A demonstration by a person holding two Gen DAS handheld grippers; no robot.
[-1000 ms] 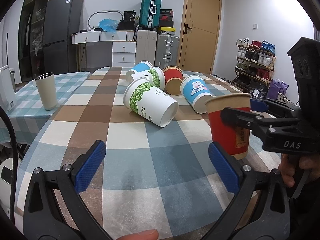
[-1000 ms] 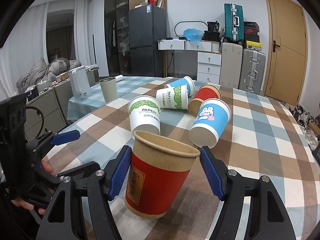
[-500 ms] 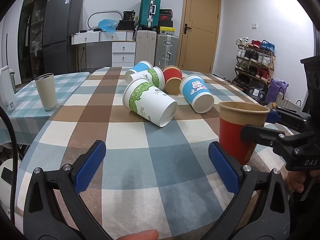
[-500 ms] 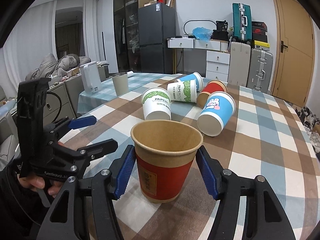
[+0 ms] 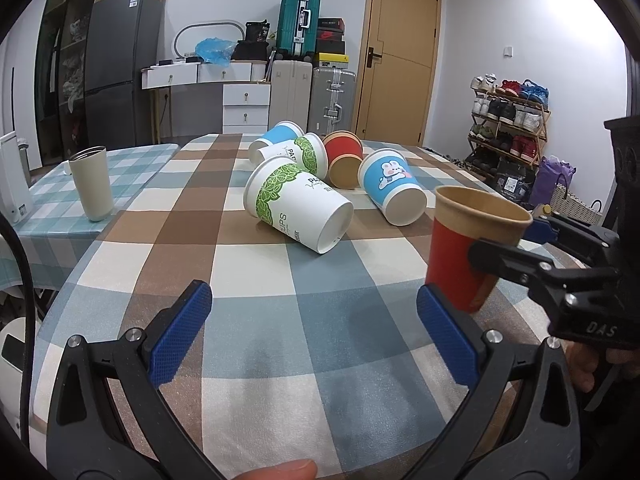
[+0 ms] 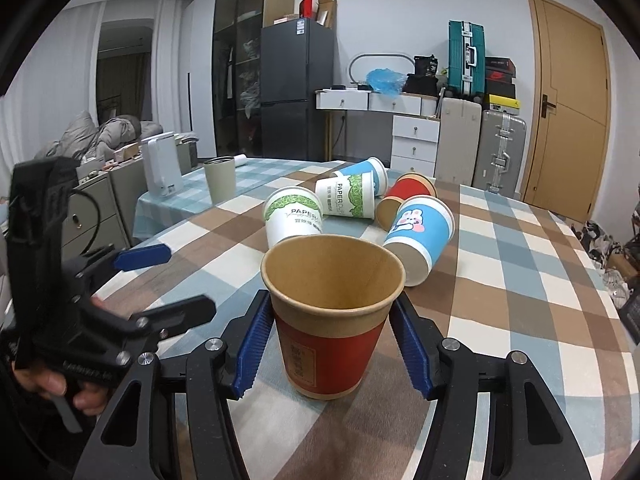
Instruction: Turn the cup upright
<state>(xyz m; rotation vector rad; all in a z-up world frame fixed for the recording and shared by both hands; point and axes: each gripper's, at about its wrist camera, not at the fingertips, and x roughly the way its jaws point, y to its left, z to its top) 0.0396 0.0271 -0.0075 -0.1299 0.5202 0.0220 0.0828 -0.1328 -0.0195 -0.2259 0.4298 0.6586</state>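
A red paper cup with a brown rim [image 6: 332, 320] stands upright on the checked tablecloth between the blue pads of my right gripper [image 6: 334, 342]. The pads sit at its sides; whether they touch it is unclear. The same cup [image 5: 464, 256] shows at the right in the left wrist view, with the right gripper [image 5: 532, 240] around it. My left gripper [image 5: 314, 336] is open and empty, low over the near table. Several cups lie on their sides beyond: a white-and-green one [image 5: 298, 208], a blue bunny one [image 5: 394, 192], a red one [image 5: 342, 156].
A beige tumbler [image 5: 91, 184] stands on the adjoining small-checked table at the left. A white appliance [image 6: 162, 170] stands near it. Suitcases, drawers and a fridge line the far wall. The table's edge [image 6: 600, 288] curves away at the right.
The right gripper has brought the red cup from a tilt to standing upright on the table and its pads have closed in around it. The left gripper has stayed put.
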